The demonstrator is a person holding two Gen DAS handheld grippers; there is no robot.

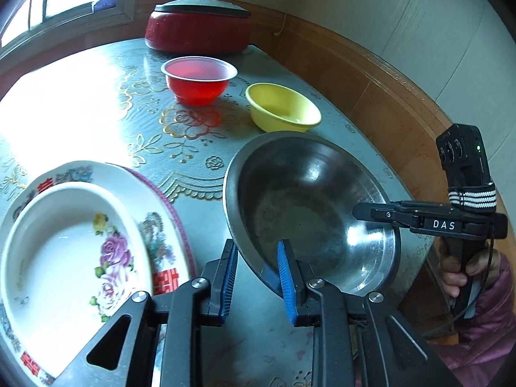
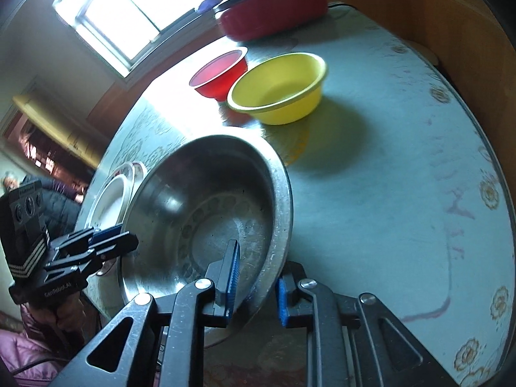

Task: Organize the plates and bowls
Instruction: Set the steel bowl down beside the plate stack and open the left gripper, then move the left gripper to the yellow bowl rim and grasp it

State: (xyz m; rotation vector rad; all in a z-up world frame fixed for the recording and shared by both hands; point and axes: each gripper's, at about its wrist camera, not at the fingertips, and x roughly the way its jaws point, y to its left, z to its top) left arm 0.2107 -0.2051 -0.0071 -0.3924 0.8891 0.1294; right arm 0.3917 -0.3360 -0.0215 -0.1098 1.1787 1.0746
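Starting at the left edge of the table (image 1: 96, 103): a white floral ceramic dish (image 1: 74, 254) sits nested inside a bigger patterned plate (image 1: 161, 200), so that stack already looks sorted.

Just right of it, near the front edge, is the big round stainless steel bowl (image 1: 309, 206), tipped up off the floral tablecloth. The left gripper (image 1: 258, 277) has its blue pads clamped over the near-left rim, one pad inside the bowl and one outside. The right gripper (image 2: 254, 285) straddles the rim on the opposite side, one finger inside and one outside; whether its pads are actually pressing on the metal, I can't tell from here.

My read is the steel bowl is being carried two-handed, probably to stack with the other bowls. To do it well I'd keep both grips level with each other, since thin slick metal will pivot in the pads.

Further back and to the right, a yellow plastic bowl (image 1: 283, 108) and a translucent red plastic bowl (image 1: 200, 79) sit side by side, with a red lidded pot (image 1: 198, 29) at the far edge. Those two light bowls are right in the path and would skid if bumped.
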